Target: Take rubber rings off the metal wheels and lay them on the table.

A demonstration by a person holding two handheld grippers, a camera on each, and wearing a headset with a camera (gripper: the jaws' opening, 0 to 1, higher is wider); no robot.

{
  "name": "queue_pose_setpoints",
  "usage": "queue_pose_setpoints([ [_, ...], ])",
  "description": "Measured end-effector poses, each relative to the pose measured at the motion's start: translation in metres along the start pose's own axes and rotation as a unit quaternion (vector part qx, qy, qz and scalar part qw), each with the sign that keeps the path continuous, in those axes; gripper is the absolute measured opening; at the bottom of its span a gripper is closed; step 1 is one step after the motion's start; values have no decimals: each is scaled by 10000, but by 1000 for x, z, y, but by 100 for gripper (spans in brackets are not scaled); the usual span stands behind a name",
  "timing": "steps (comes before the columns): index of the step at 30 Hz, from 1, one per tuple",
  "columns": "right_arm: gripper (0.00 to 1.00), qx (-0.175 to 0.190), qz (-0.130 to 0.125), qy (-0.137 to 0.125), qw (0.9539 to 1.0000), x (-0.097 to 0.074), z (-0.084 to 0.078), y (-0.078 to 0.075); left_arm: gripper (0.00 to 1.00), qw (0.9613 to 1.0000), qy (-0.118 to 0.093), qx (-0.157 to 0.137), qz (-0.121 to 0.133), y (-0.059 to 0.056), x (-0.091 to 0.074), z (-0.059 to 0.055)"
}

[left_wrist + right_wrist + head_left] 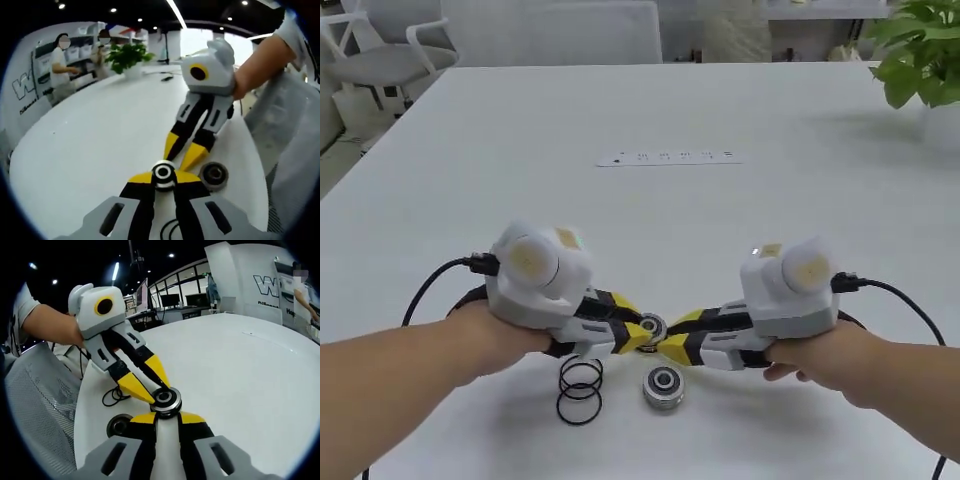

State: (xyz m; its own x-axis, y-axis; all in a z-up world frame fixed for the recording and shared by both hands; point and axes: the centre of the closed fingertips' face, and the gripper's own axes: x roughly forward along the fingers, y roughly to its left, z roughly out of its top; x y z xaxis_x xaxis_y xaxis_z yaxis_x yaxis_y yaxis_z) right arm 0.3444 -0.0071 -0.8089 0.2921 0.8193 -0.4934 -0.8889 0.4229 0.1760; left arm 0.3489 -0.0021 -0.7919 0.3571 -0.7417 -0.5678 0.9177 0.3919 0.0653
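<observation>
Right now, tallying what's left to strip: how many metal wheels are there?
2. The raised wheel sits where the left gripper and right gripper meet; the second wheel lies on the table, beside loose rubber rings.

A wide white table [740,110] runs away across the room, with a flush socket strip [668,157] set near its middle. A leafy potted plant [920,50] stands at the table's far right corner, and a white office chair [380,50] sits past its far left corner. In the left gripper view, a person [60,62] stands beyond the table by a white wall [35,60] with large dark lettering, under a dark ceiling with small spotlights [114,9]. In the right gripper view, monitors [170,300] stand beyond the table.
</observation>
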Motion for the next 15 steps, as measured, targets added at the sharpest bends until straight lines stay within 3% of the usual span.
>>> queue_pose_setpoints([
  [3, 12, -6, -10, 3, 10000, 0, 0, -1, 15, 9998, 49, -184, 29, 2, 1, -1],
  [9, 8, 163, -16, 2, 9999, -2, -1, -2, 14, 9988, -87, -466, 86, 2, 1, 0],
  [15, 0, 505, -65, -7, 9987, -2, -2, -4, 14, 9987, -77, -475, 184, 2, 1, -1],
])
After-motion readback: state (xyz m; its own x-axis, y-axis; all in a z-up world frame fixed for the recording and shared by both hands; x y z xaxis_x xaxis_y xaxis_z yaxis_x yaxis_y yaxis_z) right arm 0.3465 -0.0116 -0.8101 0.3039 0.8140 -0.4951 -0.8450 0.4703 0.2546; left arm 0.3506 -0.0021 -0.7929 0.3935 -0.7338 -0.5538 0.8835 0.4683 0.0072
